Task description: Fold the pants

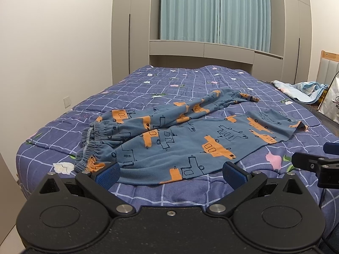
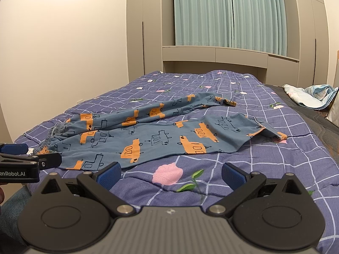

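Observation:
Blue pants [image 1: 182, 139] with orange car prints lie spread on the bed, waistband [image 1: 93, 146] at the left, two legs running right. The far leg is twisted and rumpled; the near leg lies flat. My left gripper [image 1: 171, 173] is open and empty, at the pants' near edge by the waistband. In the right wrist view the pants [image 2: 161, 135] lie just beyond my right gripper [image 2: 171, 173], which is open and empty over the quilt. The left gripper [image 2: 31, 163] shows at that view's left edge.
The bed carries a purple checked quilt [image 1: 190, 80] with flower prints. A crumpled light-blue cloth [image 1: 300, 91] and a white bag [image 1: 330, 103] sit at the bed's right side. A wall stands at the left; grey cabinets and teal curtains [image 1: 214, 10] stand behind.

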The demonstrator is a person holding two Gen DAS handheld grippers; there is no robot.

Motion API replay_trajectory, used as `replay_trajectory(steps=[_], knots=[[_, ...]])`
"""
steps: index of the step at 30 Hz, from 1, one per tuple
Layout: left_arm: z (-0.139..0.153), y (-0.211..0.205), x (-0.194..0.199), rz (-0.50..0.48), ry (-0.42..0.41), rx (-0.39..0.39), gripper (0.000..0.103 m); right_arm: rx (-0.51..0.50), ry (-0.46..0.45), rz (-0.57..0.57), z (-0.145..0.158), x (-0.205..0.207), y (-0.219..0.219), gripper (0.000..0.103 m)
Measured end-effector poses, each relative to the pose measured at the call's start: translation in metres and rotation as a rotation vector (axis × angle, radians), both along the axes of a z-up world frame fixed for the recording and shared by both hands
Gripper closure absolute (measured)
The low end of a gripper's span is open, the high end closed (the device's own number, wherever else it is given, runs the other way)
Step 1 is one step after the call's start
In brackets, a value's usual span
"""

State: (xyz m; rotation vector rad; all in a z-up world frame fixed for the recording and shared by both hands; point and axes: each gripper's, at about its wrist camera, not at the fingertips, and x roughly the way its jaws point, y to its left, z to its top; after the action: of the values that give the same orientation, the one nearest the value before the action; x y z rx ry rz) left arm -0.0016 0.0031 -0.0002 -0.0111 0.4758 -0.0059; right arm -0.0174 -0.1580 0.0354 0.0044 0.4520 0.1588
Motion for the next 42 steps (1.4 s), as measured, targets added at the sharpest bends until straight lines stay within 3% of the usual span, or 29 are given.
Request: replay_trajectory(steps=[21, 30, 42], knots=[[-0.006, -0.004, 0.007, -0.024, 0.063, -0.012, 0.0, 0.007, 0.008, 0.009, -0.001, 0.002, 0.0, 0.0], [0.0, 0.0, 0.037, 0.007, 0.115, -0.058, 0.0, 0.014, 0.068, -0.002, 0.004, 0.019, -0.001, 0.0], [0.016, 0.013, 0.097, 0.047, 0.159, -0.061, 0.0, 0.017, 0.073, 0.038, 0.021, 0.065, 0.004, 0.0]])
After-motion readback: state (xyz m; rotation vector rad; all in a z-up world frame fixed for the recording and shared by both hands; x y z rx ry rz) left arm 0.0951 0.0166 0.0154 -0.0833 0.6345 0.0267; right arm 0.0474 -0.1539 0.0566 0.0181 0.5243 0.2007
